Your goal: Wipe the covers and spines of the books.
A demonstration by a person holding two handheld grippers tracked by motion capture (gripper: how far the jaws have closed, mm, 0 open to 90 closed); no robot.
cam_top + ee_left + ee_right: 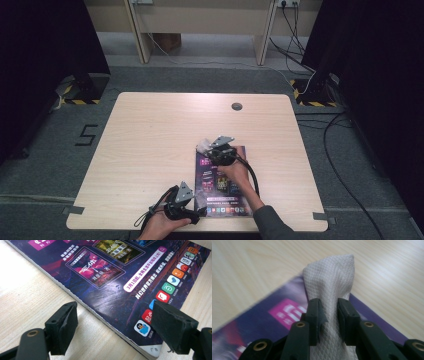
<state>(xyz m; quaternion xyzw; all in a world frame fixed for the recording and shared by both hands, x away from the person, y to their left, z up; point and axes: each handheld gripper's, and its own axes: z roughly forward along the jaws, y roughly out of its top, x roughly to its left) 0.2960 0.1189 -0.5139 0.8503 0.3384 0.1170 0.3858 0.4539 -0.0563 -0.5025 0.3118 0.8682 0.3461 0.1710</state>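
Observation:
A purple magazine (225,182) lies flat near the table's front edge, right of centre. My right gripper (216,149) is over its far left corner, shut on a folded white cloth (204,146). In the right gripper view the cloth (329,287) sticks up between the jaws above the magazine's corner (274,315). My left gripper (197,214) stands open at the magazine's near left corner. In the left gripper view its jaws straddle the cover's edge (110,287), one over bare wood, the other over the cover.
The light wooden table (150,135) has a round cable hole (236,106) at the back. Black stands and cables sit on the grey floor on both sides, and a desk frame stands beyond the table.

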